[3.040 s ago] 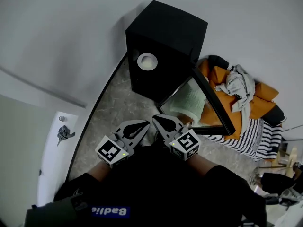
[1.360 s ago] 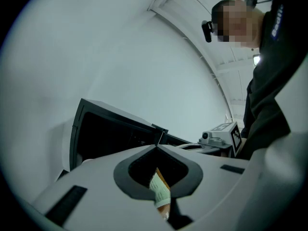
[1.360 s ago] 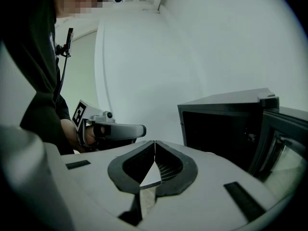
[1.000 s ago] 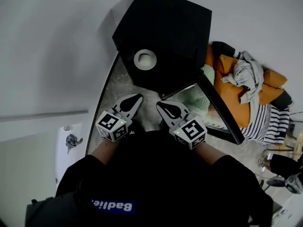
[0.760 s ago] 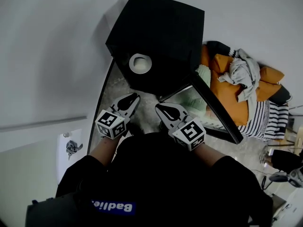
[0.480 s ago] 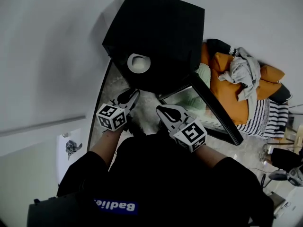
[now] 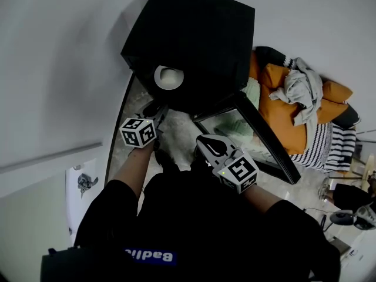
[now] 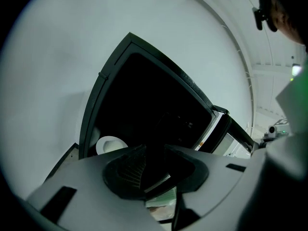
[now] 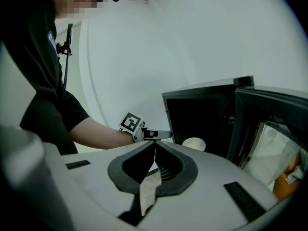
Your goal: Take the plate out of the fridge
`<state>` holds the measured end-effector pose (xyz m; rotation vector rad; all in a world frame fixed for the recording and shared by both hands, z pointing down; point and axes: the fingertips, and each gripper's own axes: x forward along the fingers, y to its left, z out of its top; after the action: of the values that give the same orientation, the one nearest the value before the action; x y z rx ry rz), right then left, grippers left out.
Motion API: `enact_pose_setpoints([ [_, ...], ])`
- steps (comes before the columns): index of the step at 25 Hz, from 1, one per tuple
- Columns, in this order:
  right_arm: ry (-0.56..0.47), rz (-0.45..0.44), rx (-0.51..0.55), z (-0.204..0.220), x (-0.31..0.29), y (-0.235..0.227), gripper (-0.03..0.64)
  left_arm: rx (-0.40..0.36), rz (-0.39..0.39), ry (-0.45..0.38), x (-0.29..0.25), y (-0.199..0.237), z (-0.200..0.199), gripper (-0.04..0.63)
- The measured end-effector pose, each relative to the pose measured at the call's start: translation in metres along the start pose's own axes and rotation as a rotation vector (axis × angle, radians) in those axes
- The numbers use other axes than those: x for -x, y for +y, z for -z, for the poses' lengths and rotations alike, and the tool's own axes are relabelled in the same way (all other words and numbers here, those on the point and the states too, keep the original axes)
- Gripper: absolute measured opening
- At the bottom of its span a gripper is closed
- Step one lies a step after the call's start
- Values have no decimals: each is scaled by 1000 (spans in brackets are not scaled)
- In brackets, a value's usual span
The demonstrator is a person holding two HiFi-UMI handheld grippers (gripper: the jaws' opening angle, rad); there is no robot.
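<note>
Inside the open fridge (image 7: pixel 194 34), the plate (image 7: pixel 168 77) waits. Your left tongs (image 7: pixel 154 107), jaws just opening with nothing between them, reach toward it; your right tongs (image 7: pixel 204 140) are closed and empty. Next, straddle its rim.

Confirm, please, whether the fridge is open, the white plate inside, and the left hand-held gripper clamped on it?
Not clamped: the left gripper view shows the left hand-held gripper short of the plate; its jaws have just been opening, nothing between them. The rest holds.
</note>
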<state>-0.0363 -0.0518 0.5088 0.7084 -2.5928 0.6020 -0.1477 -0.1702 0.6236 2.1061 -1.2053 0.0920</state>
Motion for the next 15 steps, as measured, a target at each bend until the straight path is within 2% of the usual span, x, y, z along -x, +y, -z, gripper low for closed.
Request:
enact_pose_setpoints([
  [5, 22, 8, -22, 11, 5, -3, 12, 27, -33, 4, -12, 20, 3, 103],
  [7, 34, 10, -26, 16, 6, -3, 12, 63, -47, 7, -18, 31, 8, 135],
  [11, 61, 11, -32, 26, 9, -4, 12, 173, -70, -5, -31, 54, 18, 137],
  [15, 80, 9, 8, 28, 9, -7, 12, 337, -78, -45, -43, 74, 26, 138],
])
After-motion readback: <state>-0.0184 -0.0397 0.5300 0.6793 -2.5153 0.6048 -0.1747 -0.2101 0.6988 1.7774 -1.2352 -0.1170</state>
